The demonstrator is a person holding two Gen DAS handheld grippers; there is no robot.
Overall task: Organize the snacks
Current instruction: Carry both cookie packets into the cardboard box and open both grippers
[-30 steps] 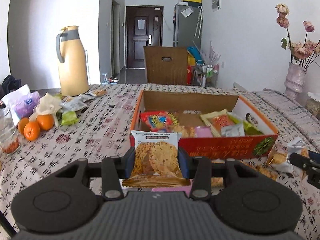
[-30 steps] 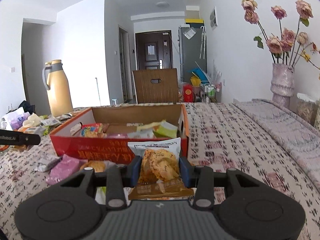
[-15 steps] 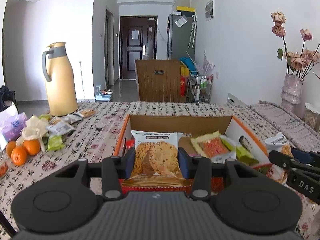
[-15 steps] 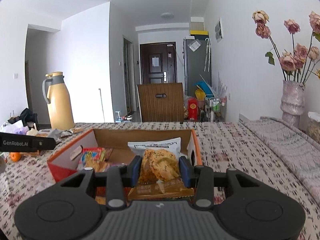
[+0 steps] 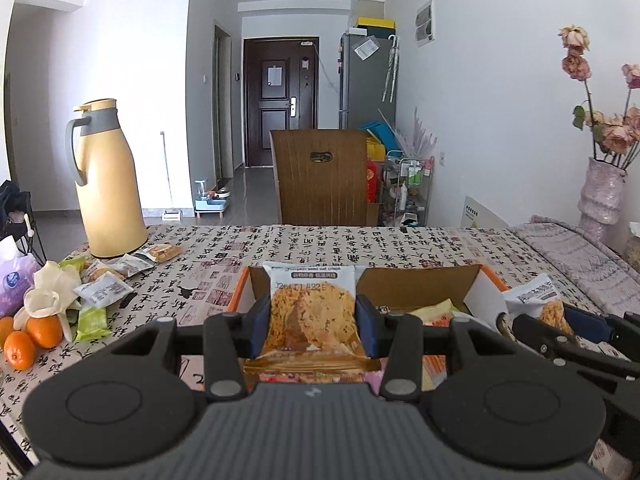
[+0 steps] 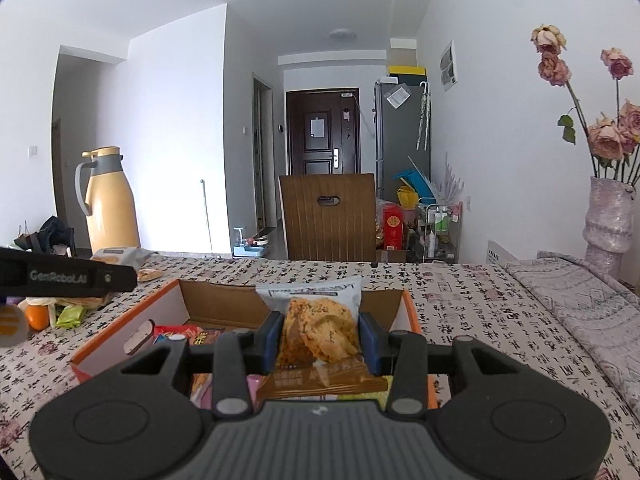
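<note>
While each hand-held gripper (image 5: 313, 329) (image 6: 320, 338) clamps a crisp packet (image 5: 312, 312) (image 6: 320, 328), both hang above the cardboard box (image 6: 132, 320)

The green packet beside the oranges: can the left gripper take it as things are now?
Probably not: the left gripper is shut on a crisp packet, so its fingers are occupied. The green packet lies uncovered.

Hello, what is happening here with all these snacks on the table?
A person is sorting snacks with two handheld grippers. The left gripper is shut on an oat crisp packet, and the right gripper is shut on a second crisp packet. Both hang over the open cardboard box; more packets lie beside the yellow thermos jug.
</note>
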